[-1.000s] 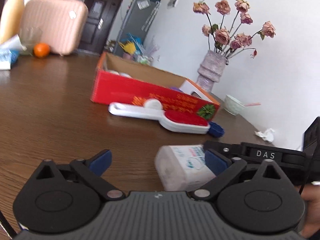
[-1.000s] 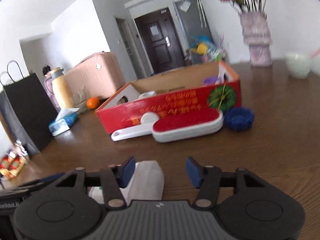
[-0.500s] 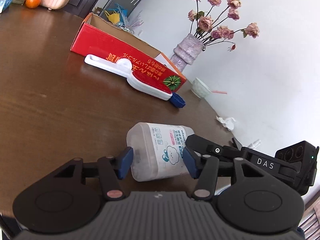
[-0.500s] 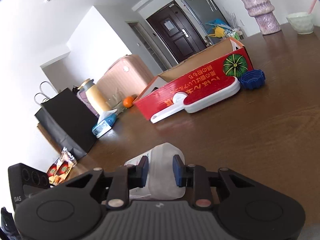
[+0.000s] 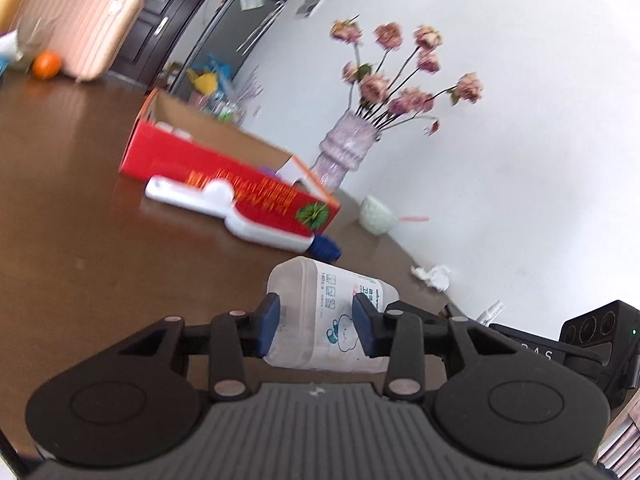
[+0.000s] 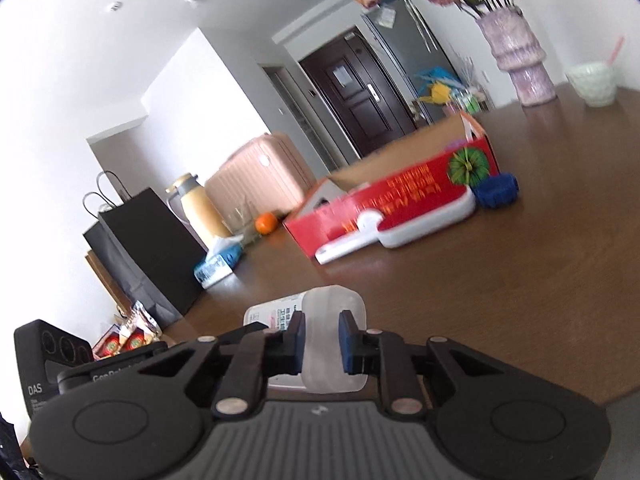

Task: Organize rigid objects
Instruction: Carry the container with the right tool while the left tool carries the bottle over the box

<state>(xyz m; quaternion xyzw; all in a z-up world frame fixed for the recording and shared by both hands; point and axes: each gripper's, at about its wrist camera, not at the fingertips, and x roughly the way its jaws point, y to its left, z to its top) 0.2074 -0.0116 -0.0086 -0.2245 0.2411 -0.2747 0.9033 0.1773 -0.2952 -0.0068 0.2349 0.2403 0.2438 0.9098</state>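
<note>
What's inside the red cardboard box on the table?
Looking into the red box, only a white rounded item at its far end and something purple near the cut-out end show. The front wall hides everything lower, including the floor.

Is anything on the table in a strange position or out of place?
Yes. The translucent bottle lies sideways, gripped by both the left claw and the right claw. A crumpled tissue lies loose on the table, and a blue cap sits apart beside the red box.
</note>
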